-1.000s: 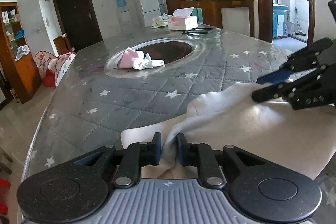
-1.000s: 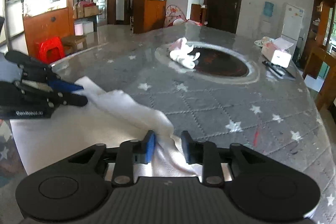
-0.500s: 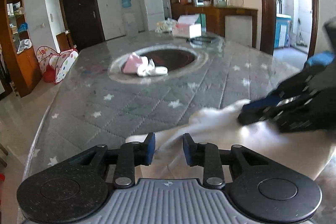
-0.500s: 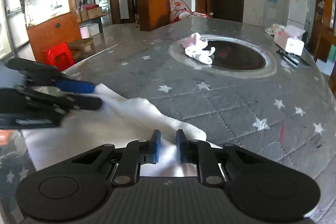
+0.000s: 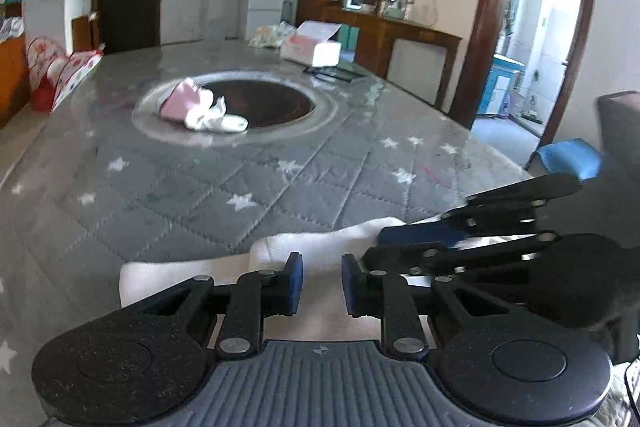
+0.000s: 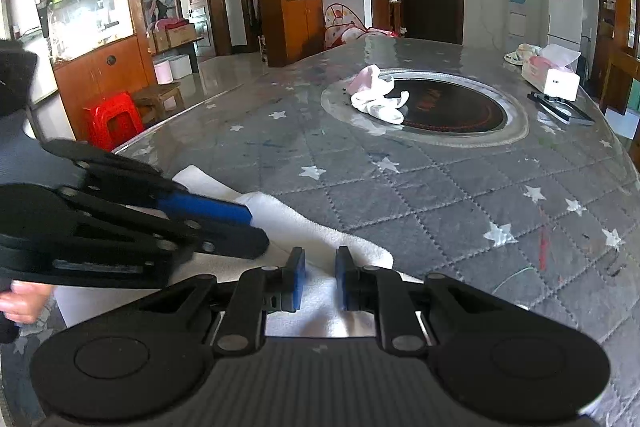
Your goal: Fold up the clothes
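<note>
While both grippers stand parted, the white garment [image 6: 304,227] lies on the quilted table [image 6: 440,195].
Left gripper [image 5: 321,279] and right gripper [image 6: 320,277] grip nothing; no legible writing.

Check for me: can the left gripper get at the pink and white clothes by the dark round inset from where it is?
Probably yes. The left gripper is open, holding nothing, over the white cloth. Only bare quilted table cover lies between it and the pink and white clothes; it would need carrying well forward.

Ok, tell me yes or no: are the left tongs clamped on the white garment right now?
No: the left tongs stand open above the white garment, with a clear gap between the blue pads.
</note>
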Motion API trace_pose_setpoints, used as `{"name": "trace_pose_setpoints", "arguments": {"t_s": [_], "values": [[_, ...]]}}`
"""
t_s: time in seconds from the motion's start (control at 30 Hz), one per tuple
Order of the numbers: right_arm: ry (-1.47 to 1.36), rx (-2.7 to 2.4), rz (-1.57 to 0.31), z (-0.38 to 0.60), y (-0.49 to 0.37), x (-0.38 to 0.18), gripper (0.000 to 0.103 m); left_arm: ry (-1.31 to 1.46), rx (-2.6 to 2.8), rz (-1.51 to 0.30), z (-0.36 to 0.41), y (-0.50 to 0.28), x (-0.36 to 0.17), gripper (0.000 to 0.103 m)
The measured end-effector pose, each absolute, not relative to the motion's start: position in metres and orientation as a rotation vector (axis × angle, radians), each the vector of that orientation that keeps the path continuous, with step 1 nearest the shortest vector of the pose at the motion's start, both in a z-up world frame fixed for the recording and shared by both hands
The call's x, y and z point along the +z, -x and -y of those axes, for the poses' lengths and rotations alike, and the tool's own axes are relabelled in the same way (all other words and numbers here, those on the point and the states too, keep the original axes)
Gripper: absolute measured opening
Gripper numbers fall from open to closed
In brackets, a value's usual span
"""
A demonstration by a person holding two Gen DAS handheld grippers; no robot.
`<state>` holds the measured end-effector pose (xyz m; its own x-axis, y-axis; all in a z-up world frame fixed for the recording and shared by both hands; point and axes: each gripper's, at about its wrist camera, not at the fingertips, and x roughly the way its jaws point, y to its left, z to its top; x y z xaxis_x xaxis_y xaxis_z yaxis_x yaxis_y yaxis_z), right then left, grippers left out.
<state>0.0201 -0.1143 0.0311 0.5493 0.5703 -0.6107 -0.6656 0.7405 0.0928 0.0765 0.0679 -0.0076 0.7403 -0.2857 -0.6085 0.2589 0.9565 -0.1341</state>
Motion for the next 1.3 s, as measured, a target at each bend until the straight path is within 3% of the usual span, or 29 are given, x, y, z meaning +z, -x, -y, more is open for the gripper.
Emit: {"name": "trace_pose_setpoints", "arguments": {"t_s": [0.8,1.07,1.23,1.3], "values": [[0.206,0.631,-0.640,0.198,0.023,0.034,0.014,0.018,-0.262,-0.665,-0.060,-0.077,-0.012,0.023],[0.210,0.689,-0.551,0.197,0.051,0.060,0.015,0.007,-0.259,-0.661,-0.059,-0.077,-0.012,0.024],[0.324,0.720,-0.564,0.187,0.074,0.046,0.014,0.014,-0.260,-0.661,-0.060,-0.077,-0.012,0.024],[0.354,0.696,-0.566,0.192,0.077,0.038,0.019,0.017,-0.259,-0.660,-0.060,-0.077,-0.013,0.024]]}}
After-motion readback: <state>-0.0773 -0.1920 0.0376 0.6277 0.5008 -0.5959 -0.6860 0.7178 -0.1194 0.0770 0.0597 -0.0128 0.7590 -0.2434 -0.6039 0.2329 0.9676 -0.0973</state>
